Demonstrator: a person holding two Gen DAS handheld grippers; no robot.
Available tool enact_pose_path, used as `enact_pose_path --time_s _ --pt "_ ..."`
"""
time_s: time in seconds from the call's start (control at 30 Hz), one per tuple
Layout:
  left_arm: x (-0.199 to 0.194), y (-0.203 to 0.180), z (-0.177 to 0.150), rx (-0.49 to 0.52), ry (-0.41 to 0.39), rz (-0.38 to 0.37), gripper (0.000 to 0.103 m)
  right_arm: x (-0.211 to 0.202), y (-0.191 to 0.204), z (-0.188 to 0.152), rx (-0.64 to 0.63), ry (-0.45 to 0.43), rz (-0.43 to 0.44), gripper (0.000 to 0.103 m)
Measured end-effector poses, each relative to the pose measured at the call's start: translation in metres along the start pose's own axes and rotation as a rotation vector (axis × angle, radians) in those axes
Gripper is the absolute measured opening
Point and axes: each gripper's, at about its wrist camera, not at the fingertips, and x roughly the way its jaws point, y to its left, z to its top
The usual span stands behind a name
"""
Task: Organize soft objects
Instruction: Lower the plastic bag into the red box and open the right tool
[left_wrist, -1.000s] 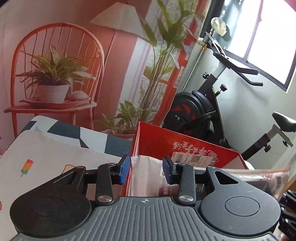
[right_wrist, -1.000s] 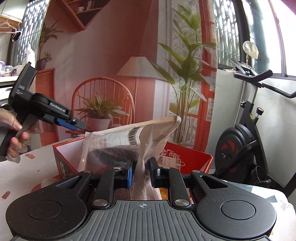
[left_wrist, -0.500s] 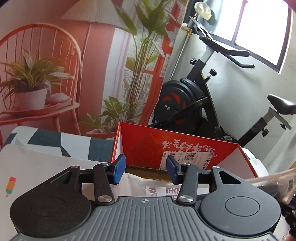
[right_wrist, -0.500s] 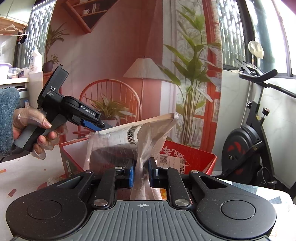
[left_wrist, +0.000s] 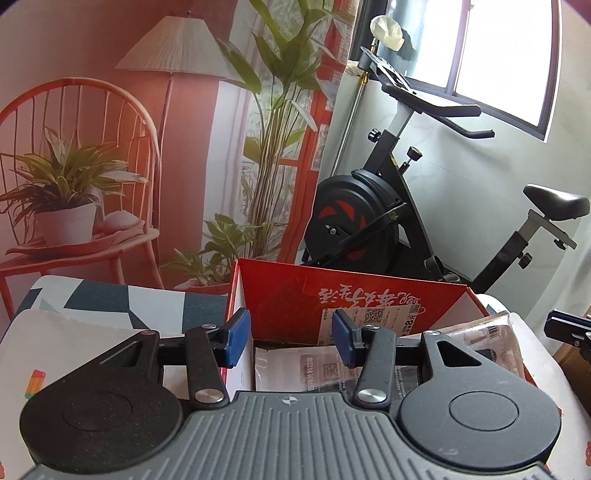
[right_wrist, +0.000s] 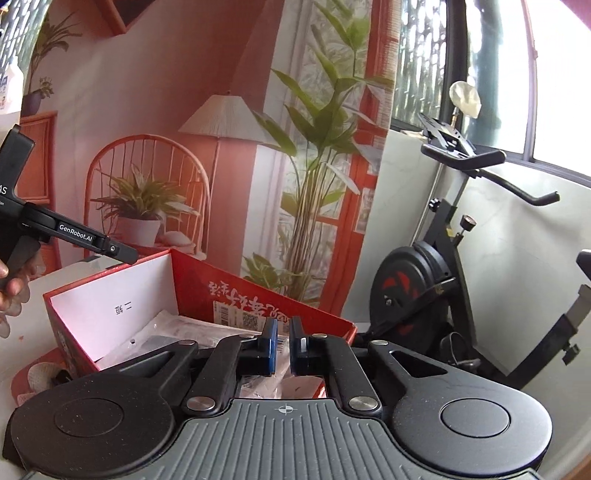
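The background is a printed backdrop of a chair, a lamp and potted plants, with one exercise bike (left_wrist: 373, 221) to its right below a window; in front of these a tabletop (left_wrist: 66, 328) with a printed cover carries one red box (left_wrist: 295, 295). In the left wrist view, the left tool (left_wrist: 289, 341) stands half open with nothing between its pads, astride the box's left wall. Flat packaged soft items lie inside the box directly ahead of and below it: one white packet (left_wrist: 295, 369) in the middle, one clear bag (left_wrist: 491, 338) against the right wall. A count of two is a judgement; more may lie hidden. In the right wrist view, the right tool (right_wrist: 282, 345) is narrowed to a slit and grips nothing, poised over the near-right corner of the box, with the packets just below and to its left. The left tool appears nearer the white packet. Each packet's long axis cannot be read.
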Motion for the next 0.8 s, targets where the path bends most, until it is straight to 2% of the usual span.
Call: enact_pose_path --time_s 0.07,0.2,0.3,0.43,0.63,0.8 --pt "-0.001 -0.003 -0.002 0.019 -0.001 0.01 0.051 0.018 0.0 0.006 -0.013 0.091 0.04 0.003" --pt "-0.003 -0.002 -0.006 0.022 0.01 0.01 0.05 0.073 0.0 0.01 0.046 0.395 0.034 0.003" --pt "-0.003 -0.002 -0.011 0.036 0.022 0.007 0.05 0.103 0.005 0.013 0.086 0.536 0.085 0.002" --pt "0.0 0.003 -0.017 0.025 0.037 0.001 0.05 0.14 0.024 0.008 0.051 0.704 0.117 0.001" --pt "-0.003 0.008 -0.02 0.021 0.042 -0.006 0.05 0.177 0.031 -0.014 0.046 0.865 0.124 0.0" --pt "-0.006 0.008 -0.022 0.038 0.042 -0.004 0.05 0.184 0.035 -0.022 0.06 0.867 0.107 0.0"
